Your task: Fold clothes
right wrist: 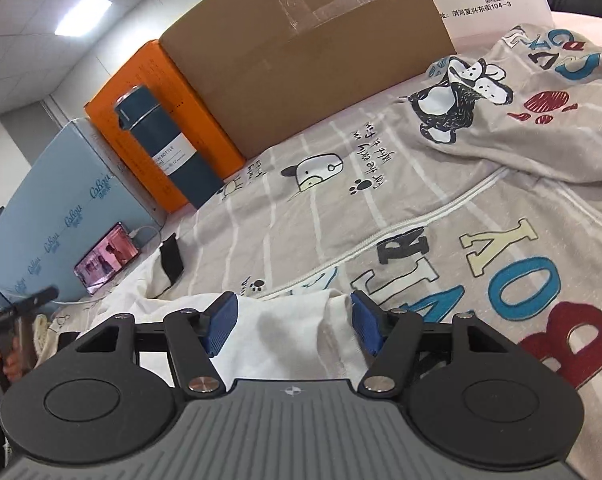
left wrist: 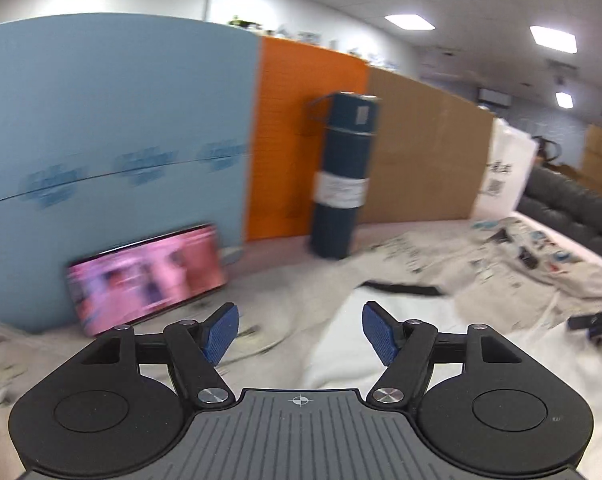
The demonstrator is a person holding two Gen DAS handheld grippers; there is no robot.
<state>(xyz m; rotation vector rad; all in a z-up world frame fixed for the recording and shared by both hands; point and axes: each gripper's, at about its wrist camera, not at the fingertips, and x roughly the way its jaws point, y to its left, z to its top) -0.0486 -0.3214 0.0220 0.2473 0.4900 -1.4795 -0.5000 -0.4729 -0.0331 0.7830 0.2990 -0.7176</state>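
Printed bedsheet (right wrist: 321, 208), "Cabou" blue box (right wrist: 61, 216), "BOTTLE" flask (right wrist: 169, 148), both grippers apart, left gripper (left wrist: 300, 330), right gripper (right wrist: 293, 326) over white garment (right wrist: 285, 344).

Both views are bright, lit evenly by white ceiling panels (left wrist: 409, 23) that glare a little. The left wrist view is smeared by motion blur; the right wrist view is sharp. Fisheye bending curves the edges, and the corners go dark.

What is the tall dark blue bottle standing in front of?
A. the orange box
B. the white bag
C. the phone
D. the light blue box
A. The tall dark blue bottle stands upright right against the orange box, with the light blue box off to its left and the brown cardboard box to its right.
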